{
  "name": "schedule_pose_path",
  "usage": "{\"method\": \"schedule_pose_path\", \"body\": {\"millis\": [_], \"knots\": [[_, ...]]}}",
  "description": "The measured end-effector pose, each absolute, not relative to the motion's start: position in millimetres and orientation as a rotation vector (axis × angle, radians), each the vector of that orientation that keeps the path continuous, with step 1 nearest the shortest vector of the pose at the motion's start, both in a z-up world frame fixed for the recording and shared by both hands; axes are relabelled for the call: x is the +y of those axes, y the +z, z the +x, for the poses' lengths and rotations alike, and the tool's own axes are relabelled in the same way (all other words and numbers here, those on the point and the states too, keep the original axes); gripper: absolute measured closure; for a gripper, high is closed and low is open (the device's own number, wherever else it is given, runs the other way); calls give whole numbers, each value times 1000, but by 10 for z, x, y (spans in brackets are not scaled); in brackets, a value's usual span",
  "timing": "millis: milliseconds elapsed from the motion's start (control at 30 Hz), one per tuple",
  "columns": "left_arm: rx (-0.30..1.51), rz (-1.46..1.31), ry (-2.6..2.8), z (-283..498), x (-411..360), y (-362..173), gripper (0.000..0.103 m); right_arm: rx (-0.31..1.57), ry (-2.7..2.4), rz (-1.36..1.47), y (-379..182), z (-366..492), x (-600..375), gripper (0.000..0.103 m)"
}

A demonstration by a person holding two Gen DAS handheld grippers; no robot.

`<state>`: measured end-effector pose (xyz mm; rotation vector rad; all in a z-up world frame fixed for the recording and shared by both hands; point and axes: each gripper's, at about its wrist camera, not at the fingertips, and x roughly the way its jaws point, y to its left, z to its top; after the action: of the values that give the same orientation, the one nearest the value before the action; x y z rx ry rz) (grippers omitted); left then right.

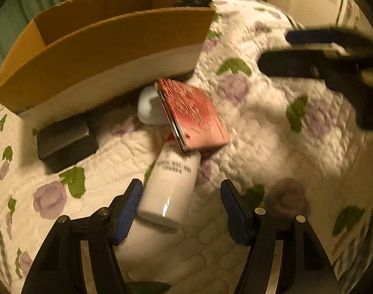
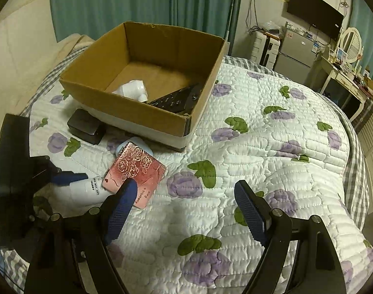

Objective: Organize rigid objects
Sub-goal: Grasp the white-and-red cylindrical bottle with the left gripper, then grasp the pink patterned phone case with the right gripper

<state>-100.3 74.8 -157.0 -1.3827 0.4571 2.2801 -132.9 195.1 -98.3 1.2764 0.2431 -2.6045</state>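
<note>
Left tongs [image 1: 180,209] angled steeply downward, jaws apart, blue pads [image 1: 127,213] facing inward; right tongs [image 2: 186,210] likewise tilted down, jaws spread wider, nothing gripped between them

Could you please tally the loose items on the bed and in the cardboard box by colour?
White: 3, bottle, rounded case, item in box
Black: 2, small box, remote
Pink: 1, rose tin
Total: 6

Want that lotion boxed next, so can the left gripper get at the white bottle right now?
Probably yes: the left gripper is open around the white bottle's base, though the pink tin lies on its far end.
</note>
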Motion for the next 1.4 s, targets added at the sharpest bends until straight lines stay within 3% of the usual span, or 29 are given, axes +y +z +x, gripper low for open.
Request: {"method": "schedule_pose_path", "body": {"millis": [133,167,200,333,533,733,1067,1300,1400], "knots": [[367,-1399,2355,-1123,638,-1556,37,243,-2600,1281,-994,-1331,1940,21],[362,-1404,2351,-1128,629,-1575,40,246,-2599,1283,-998,-1330,1933,21],[354,-1394,2328,-1106,631,-1577,59,251,-2597,1284,-1001,-1328,1924,21],[412,-1350,2336,-941,671,-1522,65,256,-2599,1269,-984,-1314,1909,21],[232,-1332,2525,-772,226,-1220,67,286,-2603,1231,-979,-1262,1835,21],[169,-1246,2736,-798,-88,-923,67,358,-2550,1251,-1155,-1230,1544,21],[90,-1257,2754,-948,-76,-1009,67,548,-2543,1304,-1658,-1359,930,22],[80,-1253,2745,-945,-83,-1014,67,532,-2605,1257,-1517,-1280,1065,45],[73,-1250,2744,-946,-88,-1005,67,501,-2644,1234,-1366,-1199,1240,49]]}}
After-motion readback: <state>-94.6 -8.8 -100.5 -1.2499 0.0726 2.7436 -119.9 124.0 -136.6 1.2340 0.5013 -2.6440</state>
